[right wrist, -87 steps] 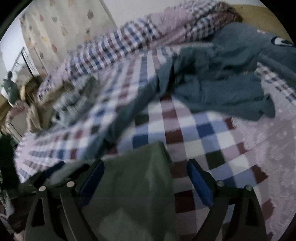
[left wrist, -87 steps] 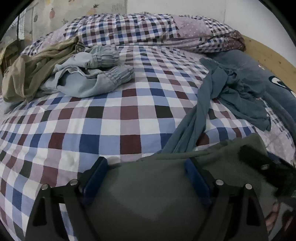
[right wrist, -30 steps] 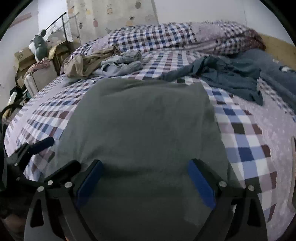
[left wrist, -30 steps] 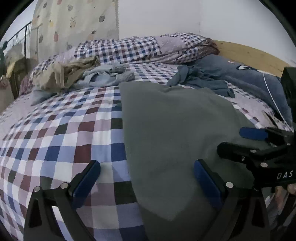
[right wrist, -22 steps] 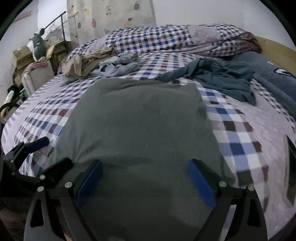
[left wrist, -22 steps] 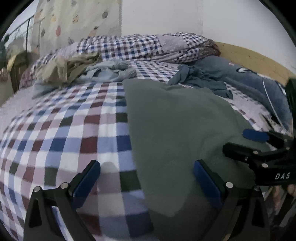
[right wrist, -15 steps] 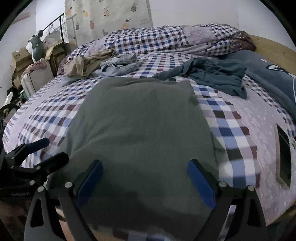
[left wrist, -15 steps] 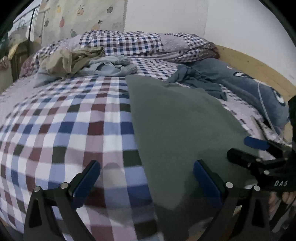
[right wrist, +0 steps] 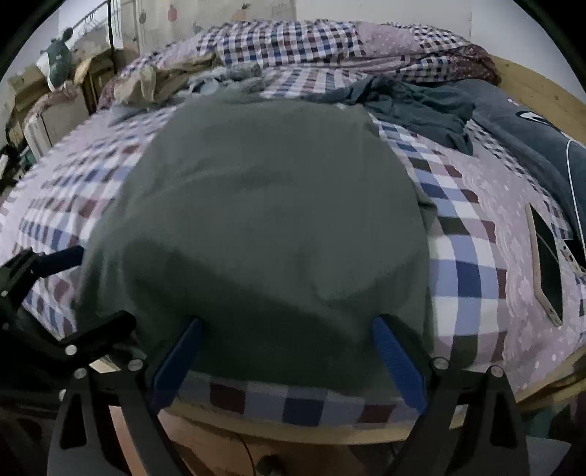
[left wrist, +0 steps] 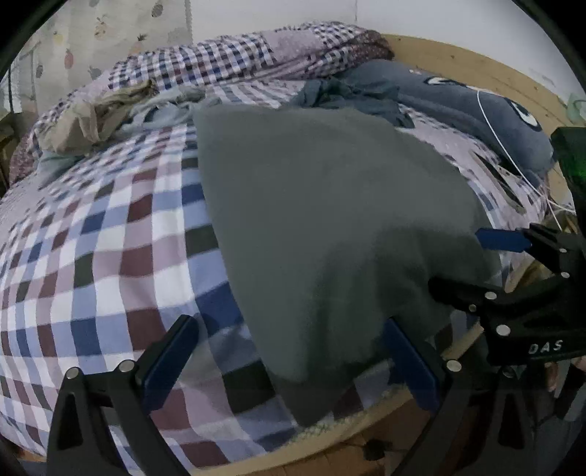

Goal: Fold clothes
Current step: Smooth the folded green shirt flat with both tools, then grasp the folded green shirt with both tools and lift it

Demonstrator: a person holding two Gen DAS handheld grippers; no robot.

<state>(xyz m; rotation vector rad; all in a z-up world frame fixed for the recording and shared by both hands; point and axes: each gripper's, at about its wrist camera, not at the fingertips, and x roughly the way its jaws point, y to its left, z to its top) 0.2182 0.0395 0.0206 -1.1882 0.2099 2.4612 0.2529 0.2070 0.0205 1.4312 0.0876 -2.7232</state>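
Checked bedsheet point(right wrist: 461, 267) in blue, maroon and white covers the bed; a grey-green garment point(right wrist: 271, 219) lies spread flat on it, hem at the near edge; left gripper point(left wrist: 289, 351) and right gripper point(right wrist: 289, 351) both gape apart, empty; a wooden headboard point(left wrist: 476, 73) and fruit-print curtain point(left wrist: 110, 33) lie beyond.

Home bedroom: checked bed point(right wrist: 457, 263), clothes

We see our left gripper point(left wrist: 289, 360): black plastic arms, blue pads point(left wrist: 166, 360) on the fingers, silver screws along the frame. Our right gripper point(right wrist: 289, 360) matches it, and white "DAS" lettering marks its black body.
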